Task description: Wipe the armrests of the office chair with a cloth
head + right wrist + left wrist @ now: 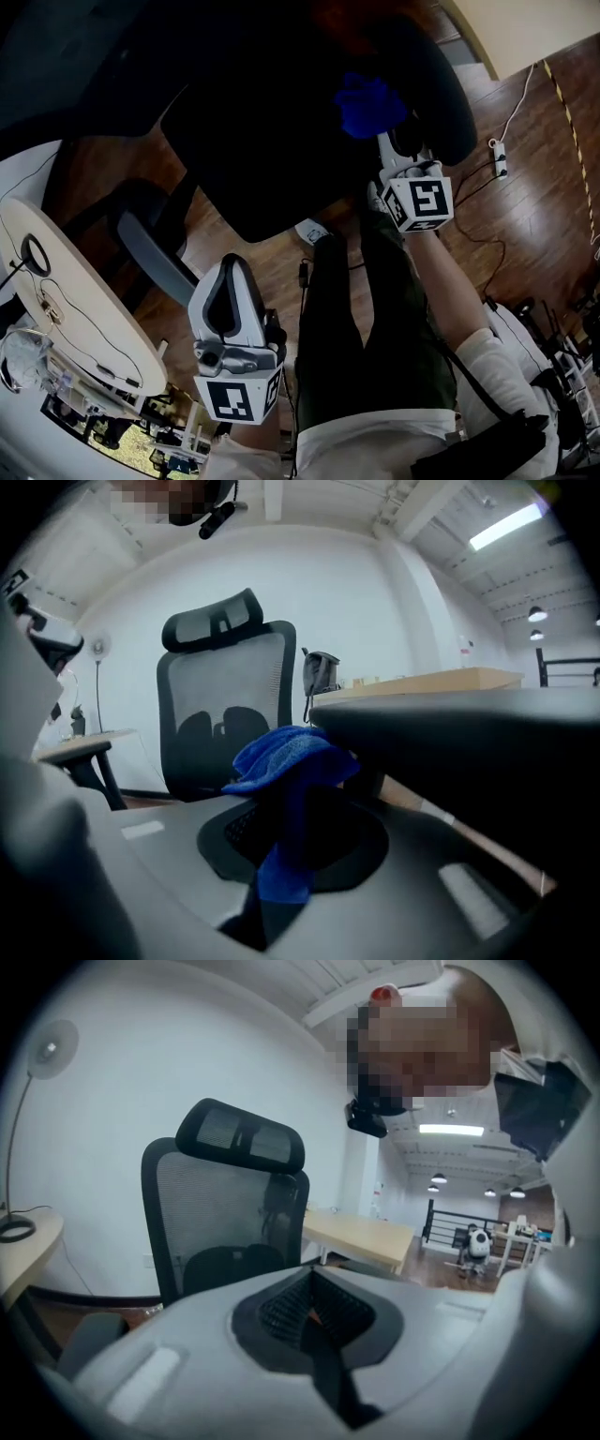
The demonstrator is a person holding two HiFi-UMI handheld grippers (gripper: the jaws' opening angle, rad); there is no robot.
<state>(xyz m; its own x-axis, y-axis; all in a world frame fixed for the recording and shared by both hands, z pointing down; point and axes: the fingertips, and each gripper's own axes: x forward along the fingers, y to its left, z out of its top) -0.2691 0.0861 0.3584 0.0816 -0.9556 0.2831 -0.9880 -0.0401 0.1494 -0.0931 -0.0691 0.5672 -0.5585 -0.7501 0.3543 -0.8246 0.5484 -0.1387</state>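
Note:
The black office chair fills the top of the head view, with its seat (262, 141) in the middle. Its right armrest (448, 103) is a dark pad; its left armrest (150, 248) is grey. A blue cloth (368, 105) is bunched beside the right armrest, and my right gripper (384, 141) is shut on it. In the right gripper view the cloth (286, 757) sticks out of the jaws, touching the near end of the armrest (469, 742). My left gripper (228, 281) hangs low near the left armrest, shut and holding nothing (314, 1302).
A white round table (56, 281) with cables and small items stands at the left. The person's dark-trousered legs (366, 328) stand between the grippers. A power strip (500, 159) and cords lie on the wooden floor at the right. The mesh chair back (220, 1222) faces the left gripper.

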